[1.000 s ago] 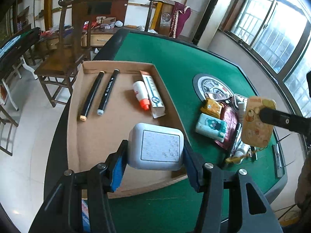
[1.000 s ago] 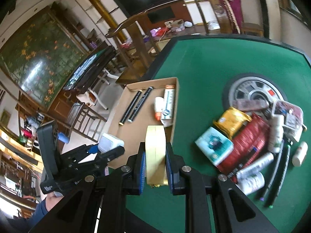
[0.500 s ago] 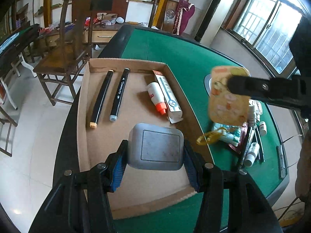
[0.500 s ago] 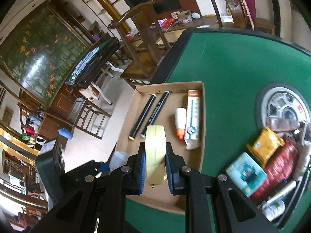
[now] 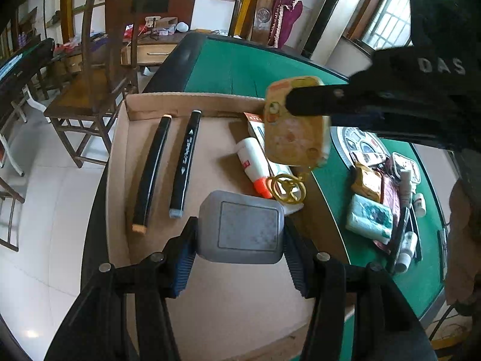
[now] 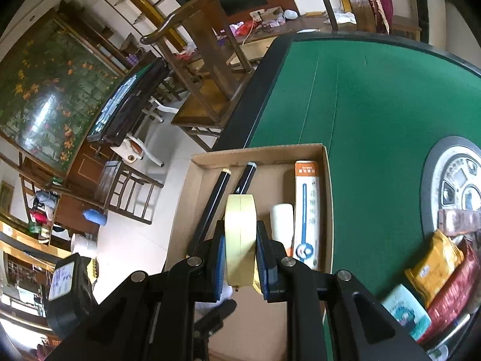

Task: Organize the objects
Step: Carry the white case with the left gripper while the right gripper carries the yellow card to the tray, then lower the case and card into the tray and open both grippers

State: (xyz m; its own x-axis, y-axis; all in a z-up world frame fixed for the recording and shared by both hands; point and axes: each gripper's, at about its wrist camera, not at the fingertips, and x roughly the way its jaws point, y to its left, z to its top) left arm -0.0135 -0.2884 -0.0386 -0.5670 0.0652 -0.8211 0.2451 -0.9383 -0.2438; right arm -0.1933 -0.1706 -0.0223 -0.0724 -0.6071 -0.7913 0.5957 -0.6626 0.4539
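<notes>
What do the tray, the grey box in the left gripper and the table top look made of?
Tray: corrugated cardboard, matte brown, with raw folded edges. Grey box in the left gripper: probably moulded plastic, with rounded corners and a dull, speckled inset panel. Table top: green felt-like cloth, no glare, black rim.

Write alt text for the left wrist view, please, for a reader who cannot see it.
The left gripper holds a grey box over a cardboard tray on a green table. The right gripper holds a yellow case above the tray, where two black markers already lie.
</notes>
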